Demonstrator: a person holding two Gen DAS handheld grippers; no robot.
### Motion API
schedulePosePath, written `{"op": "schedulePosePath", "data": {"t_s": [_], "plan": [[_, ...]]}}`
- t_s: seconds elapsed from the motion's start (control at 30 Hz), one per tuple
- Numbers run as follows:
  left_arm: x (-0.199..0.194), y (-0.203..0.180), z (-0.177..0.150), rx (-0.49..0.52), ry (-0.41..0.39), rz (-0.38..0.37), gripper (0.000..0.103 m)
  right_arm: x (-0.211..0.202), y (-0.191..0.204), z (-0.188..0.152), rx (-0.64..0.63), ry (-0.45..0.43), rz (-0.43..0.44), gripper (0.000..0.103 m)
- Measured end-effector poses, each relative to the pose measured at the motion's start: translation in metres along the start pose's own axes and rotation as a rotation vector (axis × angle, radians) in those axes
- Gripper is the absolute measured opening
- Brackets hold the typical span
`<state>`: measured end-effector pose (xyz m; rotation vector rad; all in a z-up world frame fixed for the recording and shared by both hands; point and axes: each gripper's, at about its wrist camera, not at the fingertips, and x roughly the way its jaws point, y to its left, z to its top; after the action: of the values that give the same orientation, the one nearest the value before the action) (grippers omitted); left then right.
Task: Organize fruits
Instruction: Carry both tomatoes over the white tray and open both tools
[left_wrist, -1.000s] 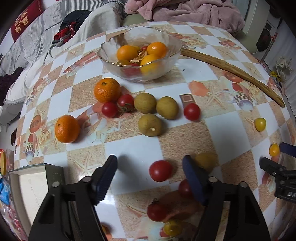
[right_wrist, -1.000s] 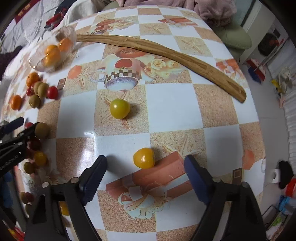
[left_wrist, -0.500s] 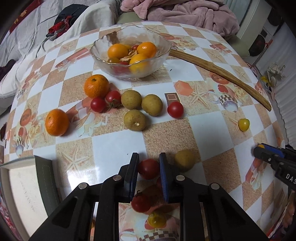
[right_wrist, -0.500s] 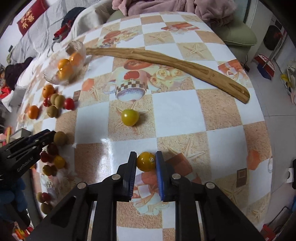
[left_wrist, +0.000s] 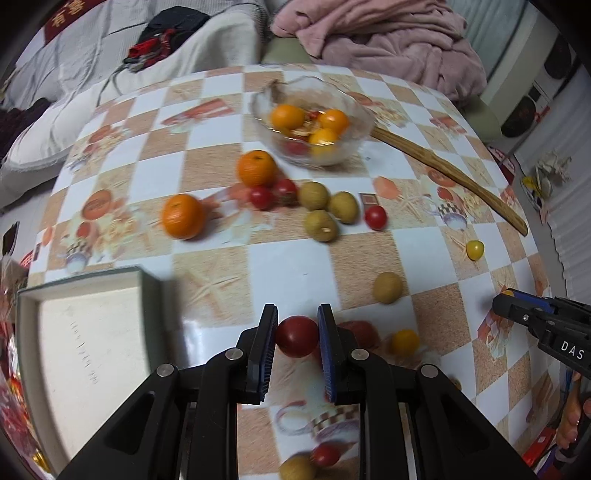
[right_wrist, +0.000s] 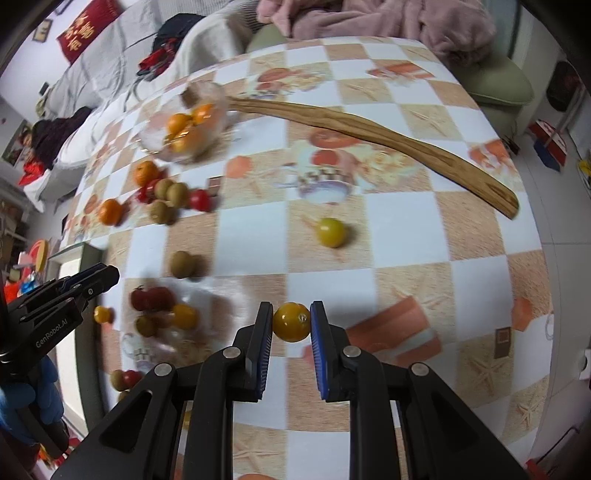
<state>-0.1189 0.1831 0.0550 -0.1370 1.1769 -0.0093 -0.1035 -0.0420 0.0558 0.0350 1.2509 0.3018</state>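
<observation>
Left tongs clamp a red tomato at lower centre. Right tongs clamp a yellow tomato. Loose fruit lies around, a glass bowl at upper centre of the checkered surface.

Motion blur smears glass bowl w/ contents; white tray cut by frame edge; fruit at btm edge half-hidden behind gripper frame.

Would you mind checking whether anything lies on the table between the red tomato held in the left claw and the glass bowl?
The left claw grips the red tomato. On the table toward the glass bowl lies a cluster: three brownish-green fruits, small red tomatoes and an orange by the rim. Carried above them, nothing visible blocks it.
</observation>
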Motion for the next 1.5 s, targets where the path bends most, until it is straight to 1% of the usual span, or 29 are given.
{"op": "schedulePosePath", "data": {"t_s": [0.33, 0.57, 0.7, 0.87, 1.03, 1.2, 1.5], "plan": [[-0.025, 0.051, -0.027, -0.089, -0.020, 0.030, 0.024, 0.003, 0.072, 0.002, -0.128, 0.020, 0.060, 0.022], [-0.045, 0.097, -0.053, -0.165, -0.032, 0.081, 0.024, 0.010, 0.138, 0.003, -0.236, 0.045, 0.123, 0.022], [-0.052, 0.127, -0.070, -0.219, -0.033, 0.122, 0.024, 0.018, 0.181, 0.002, -0.308, 0.062, 0.165, 0.022], [-0.056, 0.160, -0.092, -0.292, -0.022, 0.169, 0.024, 0.030, 0.230, 0.000, -0.387, 0.089, 0.219, 0.022], [-0.051, 0.184, -0.113, -0.357, 0.011, 0.209, 0.024, 0.050, 0.275, -0.004, -0.454, 0.127, 0.260, 0.022], [-0.049, 0.193, -0.128, -0.377, 0.029, 0.237, 0.024, 0.075, 0.300, -0.010, -0.494, 0.175, 0.259, 0.022], [-0.042, 0.195, -0.140, -0.368, 0.048, 0.262, 0.024, 0.099, 0.316, -0.018, -0.568, 0.207, 0.204, 0.023]]}}
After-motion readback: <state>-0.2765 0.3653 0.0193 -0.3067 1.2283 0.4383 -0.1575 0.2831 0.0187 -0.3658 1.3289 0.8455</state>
